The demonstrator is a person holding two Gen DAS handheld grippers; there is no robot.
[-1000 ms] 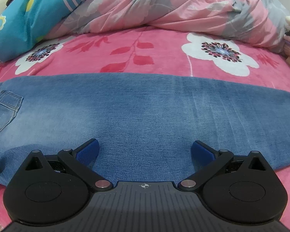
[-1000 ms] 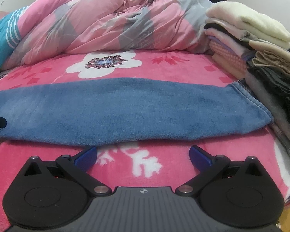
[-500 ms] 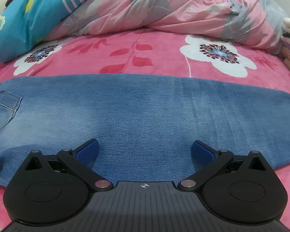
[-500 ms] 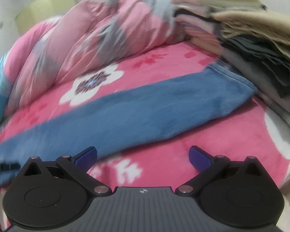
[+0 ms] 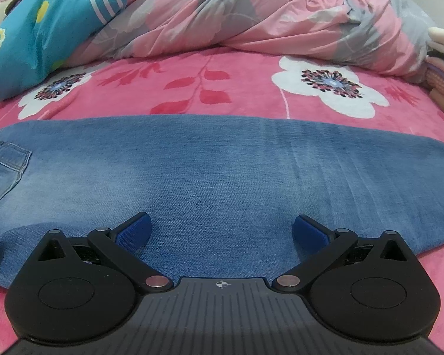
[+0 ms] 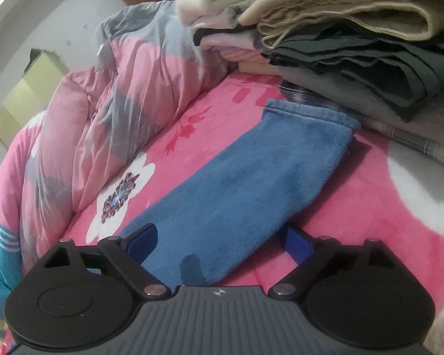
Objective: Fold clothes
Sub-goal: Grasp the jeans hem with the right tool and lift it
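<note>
A pair of blue jeans (image 5: 222, 171) lies flat across the pink flowered bedspread (image 5: 236, 88), a back pocket (image 5: 3, 174) showing at the left edge. My left gripper (image 5: 222, 230) hovers open over the middle of the leg, nothing between its pads. In the right wrist view the jeans' leg (image 6: 251, 183) runs up to its hem (image 6: 310, 112) near the folded pile. My right gripper (image 6: 220, 244) is rolled and straddles the leg; its jaws are closing, the denim lies between the blue pads, and they do not press on it.
A rumpled pink and grey duvet (image 5: 251, 14) fills the back of the bed, with a teal pillow (image 5: 44, 29) at the left. A stack of folded clothes (image 6: 355, 44) rises at the right, touching the jeans' hem. A wall and a yellow cupboard (image 6: 29, 94) lie beyond.
The right gripper rolled and moved towards the hem end, from the bare bedspread in front of the jeans to over the leg. Its jaws narrowed slightly. The left gripper stayed put.
</note>
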